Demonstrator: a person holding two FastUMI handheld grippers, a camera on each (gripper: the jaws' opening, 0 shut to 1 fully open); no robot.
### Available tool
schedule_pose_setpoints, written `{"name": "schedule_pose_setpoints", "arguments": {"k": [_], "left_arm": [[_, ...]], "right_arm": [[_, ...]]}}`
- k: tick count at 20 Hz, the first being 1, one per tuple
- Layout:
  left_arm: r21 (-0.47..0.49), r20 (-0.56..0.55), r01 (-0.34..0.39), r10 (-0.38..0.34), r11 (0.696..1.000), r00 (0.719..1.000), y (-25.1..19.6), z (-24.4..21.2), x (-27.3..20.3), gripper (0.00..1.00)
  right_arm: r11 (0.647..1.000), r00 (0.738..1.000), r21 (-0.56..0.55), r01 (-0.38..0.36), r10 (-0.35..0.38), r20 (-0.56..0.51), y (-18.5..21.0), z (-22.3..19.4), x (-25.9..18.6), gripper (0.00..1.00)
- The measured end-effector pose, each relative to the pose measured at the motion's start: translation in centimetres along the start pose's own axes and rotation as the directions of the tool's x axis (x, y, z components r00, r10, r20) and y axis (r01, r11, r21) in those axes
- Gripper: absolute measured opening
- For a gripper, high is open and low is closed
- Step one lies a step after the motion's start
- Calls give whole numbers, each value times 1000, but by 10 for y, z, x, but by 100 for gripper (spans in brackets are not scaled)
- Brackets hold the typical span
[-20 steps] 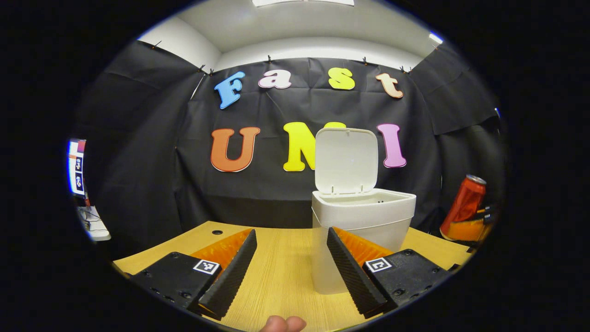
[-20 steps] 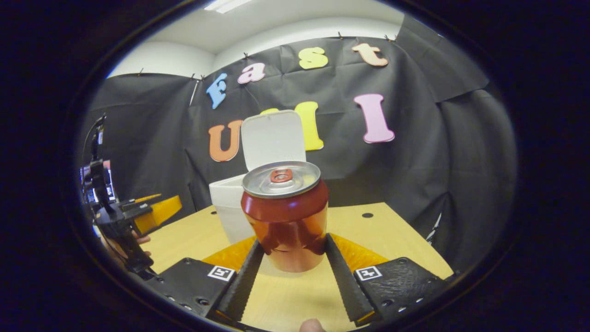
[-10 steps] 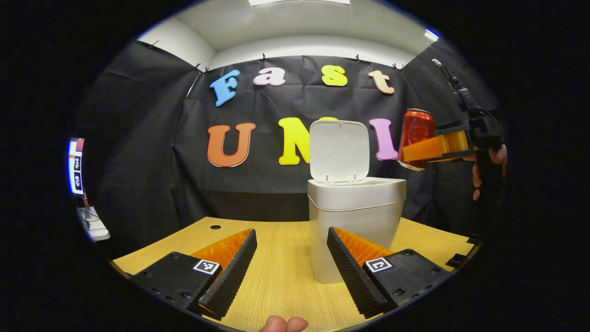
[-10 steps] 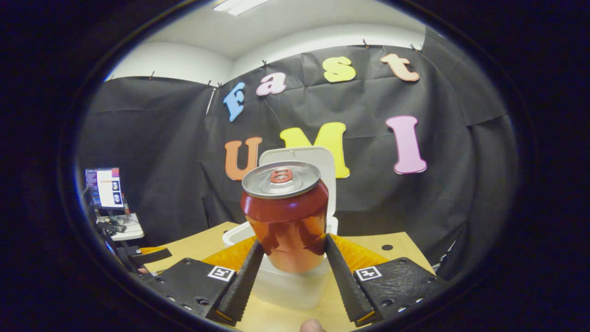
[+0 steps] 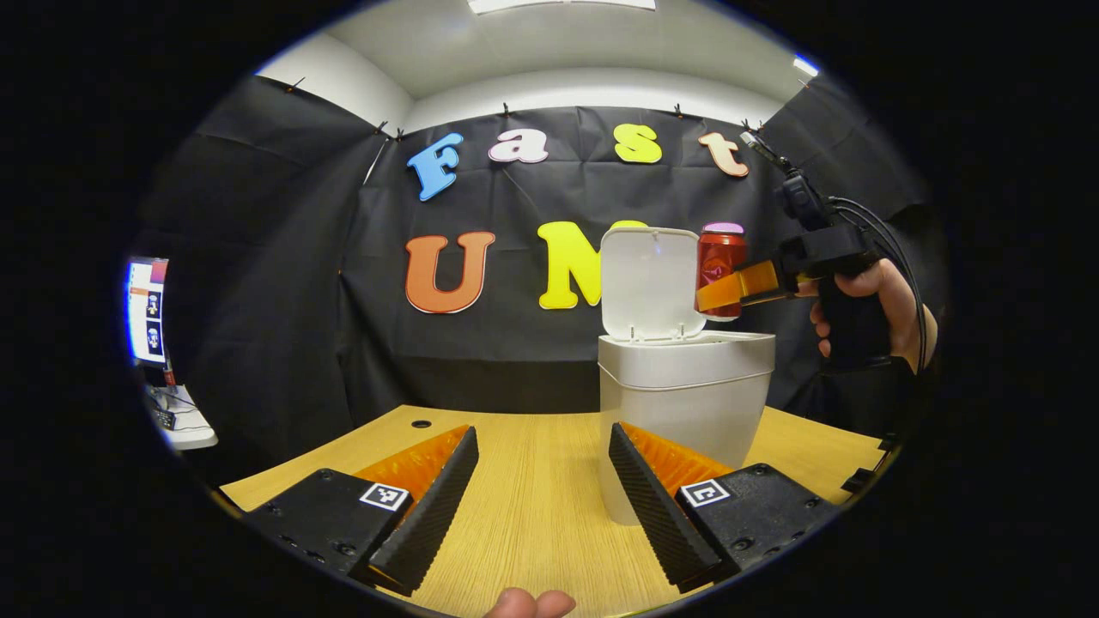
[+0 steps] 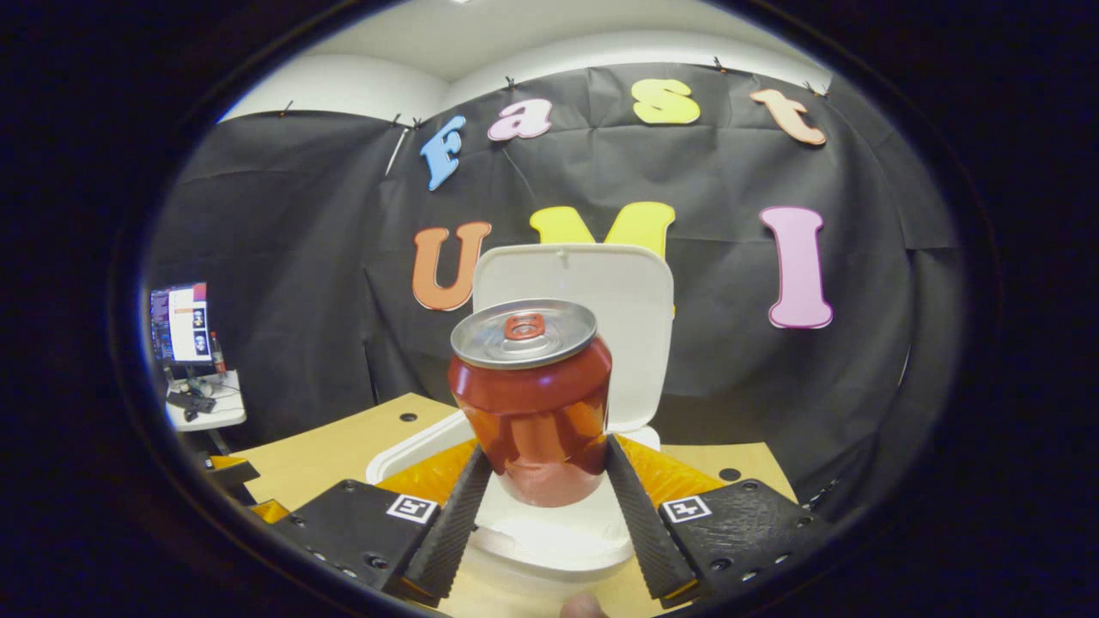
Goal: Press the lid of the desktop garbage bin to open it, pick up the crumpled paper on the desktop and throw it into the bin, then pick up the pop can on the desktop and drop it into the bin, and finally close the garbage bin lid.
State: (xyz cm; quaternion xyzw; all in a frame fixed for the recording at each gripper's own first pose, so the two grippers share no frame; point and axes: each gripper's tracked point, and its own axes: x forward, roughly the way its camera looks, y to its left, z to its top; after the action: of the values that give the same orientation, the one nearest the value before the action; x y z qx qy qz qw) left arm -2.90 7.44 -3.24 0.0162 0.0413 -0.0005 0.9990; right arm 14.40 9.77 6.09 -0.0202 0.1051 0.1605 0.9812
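In the right gripper view, the red can (image 6: 532,395) is clamped upright between both fingers of the right tool (image 6: 539,506), one finger pressed against each side of its lower half. Directly beneath and ahead of the tool lies the open mouth of the white bin (image 6: 549,536), with the raised lid (image 6: 631,318) standing just behind the can.

In the left gripper view, the left tool (image 5: 537,498) is held wide apart with nothing between its fingers, low over the wooden desk (image 5: 524,515). The bin stands just ahead of its right finger (image 5: 661,506). Further off, up and to the right, the right tool is seen carried by a hand (image 5: 893,300), the can poised above the bin's rim beside the upright lid.
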Motion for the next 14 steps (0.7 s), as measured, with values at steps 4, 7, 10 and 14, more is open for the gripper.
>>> {"name": "schedule_pose_setpoints", "arguments": {"k": [4,7,10,14], "left_arm": [[11,1,-10,10,1000,1000,5,1,3,99],[10,-5,-4,4,1000,1000,3,-2,6,99],[6,-11,7,-6,1000,1000,0,-2,7,99],[25,-3,6,-6,1000,1000,-2,1,7,99]], "right_arm": [[1000,1000,-1,13,-13,-23,-1,-5,13,80],[1000,1000,-2,19,-19,-15,-1,-2,14,81],[999,1000,-19,28,-28,-11,-1,-2,15,82],[999,1000,-24,23,-22,9,1,2,13,84]]}}
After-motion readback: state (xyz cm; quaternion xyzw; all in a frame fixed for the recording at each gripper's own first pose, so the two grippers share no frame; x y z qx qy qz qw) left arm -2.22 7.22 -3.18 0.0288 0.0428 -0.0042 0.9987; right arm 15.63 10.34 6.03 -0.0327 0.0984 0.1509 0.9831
